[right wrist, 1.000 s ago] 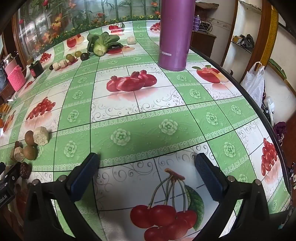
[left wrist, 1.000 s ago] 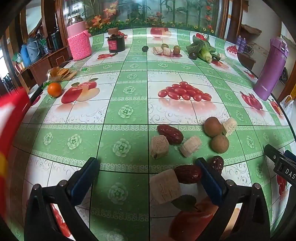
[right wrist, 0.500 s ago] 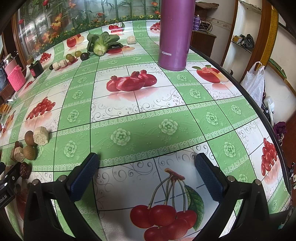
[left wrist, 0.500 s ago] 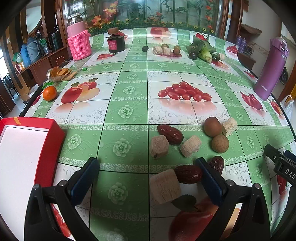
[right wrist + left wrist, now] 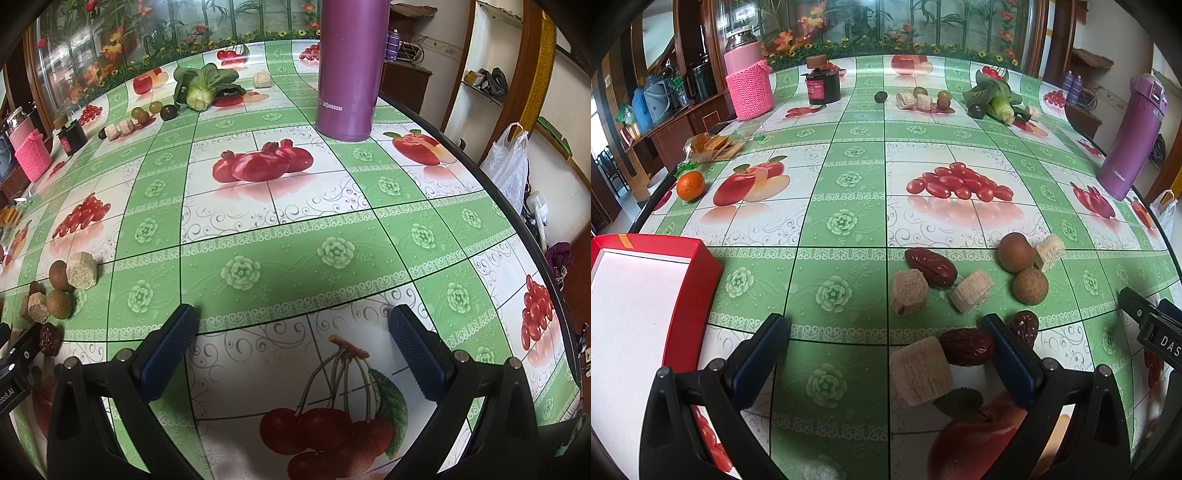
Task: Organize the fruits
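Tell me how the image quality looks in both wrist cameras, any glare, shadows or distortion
Left wrist view: sharp, strong fisheye bending of the tablecloth grid, a soft shadow ahead of the left gripper, dark vignette corners. Right wrist view: equally curved, a broad soft shadow on the green band ahead of the right gripper, sheen on the purple bottle; nothing blurred.

A tall purple metal thermos (image 5: 349, 70) stands upright near the far right edge of the counter (image 5: 846, 181), which wears a glossy green-and-white fruit-print cloth. At the far left corner stands a pink flask in a pink knitted sleeve (image 5: 748, 79), with a small black jar with a brown lid (image 5: 823, 82) just beside it. A white plastic bag (image 5: 511, 166) hangs off the counter's right side.
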Action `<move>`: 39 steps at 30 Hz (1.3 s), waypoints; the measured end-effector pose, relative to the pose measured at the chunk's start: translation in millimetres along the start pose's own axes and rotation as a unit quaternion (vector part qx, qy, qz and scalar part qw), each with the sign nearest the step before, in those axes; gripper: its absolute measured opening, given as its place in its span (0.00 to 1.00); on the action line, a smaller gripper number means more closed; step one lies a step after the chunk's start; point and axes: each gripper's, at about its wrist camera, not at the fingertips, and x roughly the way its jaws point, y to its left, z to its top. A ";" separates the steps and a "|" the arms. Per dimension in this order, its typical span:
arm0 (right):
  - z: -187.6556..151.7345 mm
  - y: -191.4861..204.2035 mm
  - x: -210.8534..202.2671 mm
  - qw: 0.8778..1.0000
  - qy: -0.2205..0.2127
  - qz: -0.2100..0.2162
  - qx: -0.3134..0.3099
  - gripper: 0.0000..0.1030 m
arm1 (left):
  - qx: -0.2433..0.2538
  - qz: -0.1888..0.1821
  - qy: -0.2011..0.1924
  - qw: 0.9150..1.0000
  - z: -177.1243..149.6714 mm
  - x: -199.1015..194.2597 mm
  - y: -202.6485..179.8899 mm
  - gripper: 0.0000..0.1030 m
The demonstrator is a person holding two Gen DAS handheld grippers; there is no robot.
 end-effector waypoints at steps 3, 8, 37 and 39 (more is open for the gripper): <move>0.1 -0.1 -0.1 1.000 0.000 0.000 0.000 1.00 | 0.000 0.000 0.000 1.000 0.0 0.0 0.1 0.99; 0.4 -0.2 -0.3 1.000 0.000 0.000 0.001 1.00 | 0.000 0.000 0.000 1.000 0.0 -0.1 0.2 0.99; -108.6 118.2 -104.4 0.955 -0.027 0.163 -0.245 0.65 | 0.026 0.139 -0.110 0.984 -73.4 -142.2 89.8 1.00; -107.6 119.8 -93.2 0.960 -0.004 0.163 -0.227 0.44 | 0.028 0.127 -0.114 0.985 -73.3 -143.7 88.3 1.00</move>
